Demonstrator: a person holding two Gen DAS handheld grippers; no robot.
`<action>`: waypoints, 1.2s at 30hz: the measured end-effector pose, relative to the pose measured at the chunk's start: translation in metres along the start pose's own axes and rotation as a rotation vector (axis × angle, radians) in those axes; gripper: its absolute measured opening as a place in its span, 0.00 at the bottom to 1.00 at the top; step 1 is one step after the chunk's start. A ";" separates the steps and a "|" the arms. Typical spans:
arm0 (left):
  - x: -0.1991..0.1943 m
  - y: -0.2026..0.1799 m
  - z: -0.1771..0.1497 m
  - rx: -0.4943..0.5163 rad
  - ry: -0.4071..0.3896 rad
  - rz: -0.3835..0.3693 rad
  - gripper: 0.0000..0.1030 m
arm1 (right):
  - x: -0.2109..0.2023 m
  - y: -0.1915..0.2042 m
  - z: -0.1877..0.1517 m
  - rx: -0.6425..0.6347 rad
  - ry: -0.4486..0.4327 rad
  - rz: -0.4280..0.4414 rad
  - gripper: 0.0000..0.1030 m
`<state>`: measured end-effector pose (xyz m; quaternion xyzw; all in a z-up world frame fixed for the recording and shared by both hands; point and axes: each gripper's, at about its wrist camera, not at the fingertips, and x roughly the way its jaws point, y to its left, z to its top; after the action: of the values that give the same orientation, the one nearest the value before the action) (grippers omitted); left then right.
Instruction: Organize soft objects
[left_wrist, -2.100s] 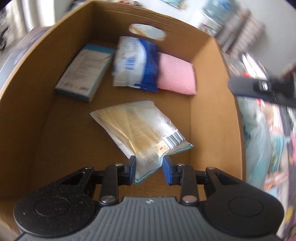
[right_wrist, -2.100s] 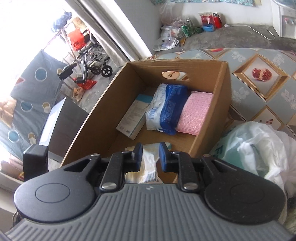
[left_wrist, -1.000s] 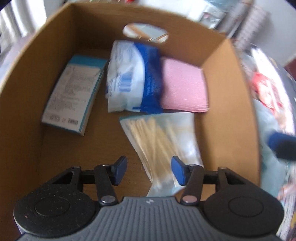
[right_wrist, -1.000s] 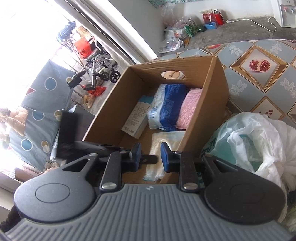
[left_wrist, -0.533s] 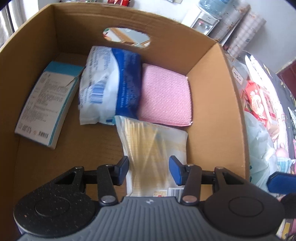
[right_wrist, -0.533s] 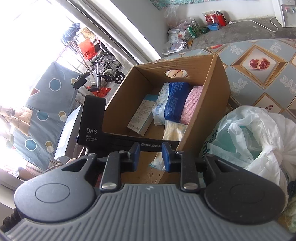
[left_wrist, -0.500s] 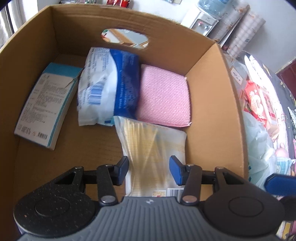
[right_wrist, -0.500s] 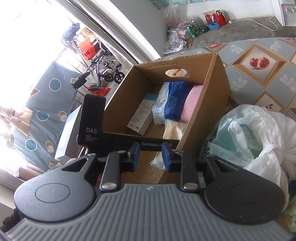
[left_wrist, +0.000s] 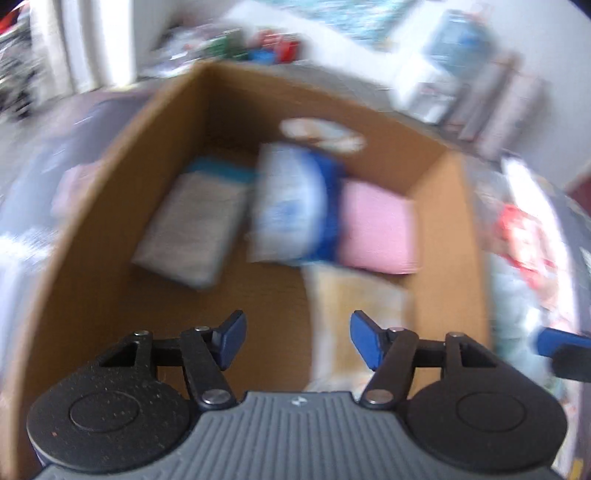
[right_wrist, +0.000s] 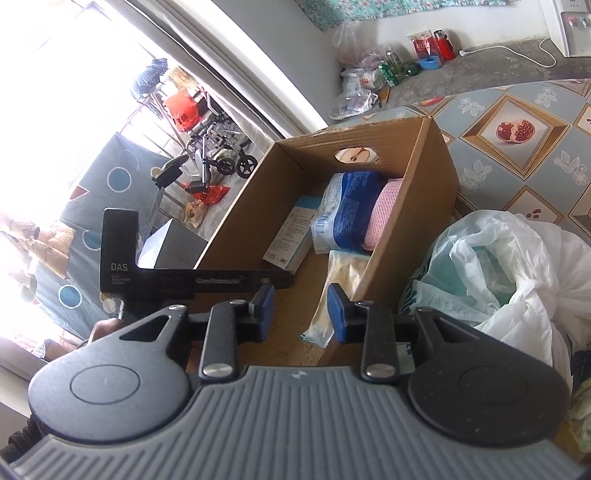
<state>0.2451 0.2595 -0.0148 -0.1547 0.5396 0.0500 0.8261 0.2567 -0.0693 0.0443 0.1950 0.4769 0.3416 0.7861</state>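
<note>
Hovering above cardboard box (right_wrist: 413, 225), left gripper (left_wrist: 297, 334) jaws wide, empty; right gripper (right_wrist: 297, 308) jaws narrow, empty. Next soft item probably from plastic bag (right_wrist: 517, 273): pinch gently, place beside clear packet (right_wrist: 340, 280).

1. The setting is a lived-in home, seen in the right wrist view.
2. A fruit-patterned cloth (right_wrist: 517, 140) with a pomegranate print covers the surface under the cardboard box (right_wrist: 417, 206).
3. A water dispenser (right_wrist: 570, 26) stands against the far wall, its cord trailing along a bare grey floor (right_wrist: 480, 70).
4. Cans, bottles and bags (right_wrist: 384, 70) are heaped by the wall.
5. A wheelchair (right_wrist: 218, 147) sits near the bright window.
6. A white plastic shopping bag (right_wrist: 509, 266) lies beside the box.
</note>
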 end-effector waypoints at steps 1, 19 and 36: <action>0.000 0.006 0.001 -0.020 0.015 0.042 0.55 | 0.001 0.000 0.000 -0.001 0.001 0.003 0.30; 0.068 0.023 0.033 -0.052 0.123 0.256 0.42 | -0.015 -0.020 -0.005 0.033 -0.034 -0.003 0.31; 0.081 0.019 0.045 -0.124 0.011 0.194 0.42 | -0.027 -0.040 -0.013 0.074 -0.043 -0.024 0.31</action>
<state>0.3125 0.2849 -0.0752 -0.1528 0.5522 0.1625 0.8033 0.2510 -0.1170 0.0293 0.2258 0.4743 0.3099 0.7925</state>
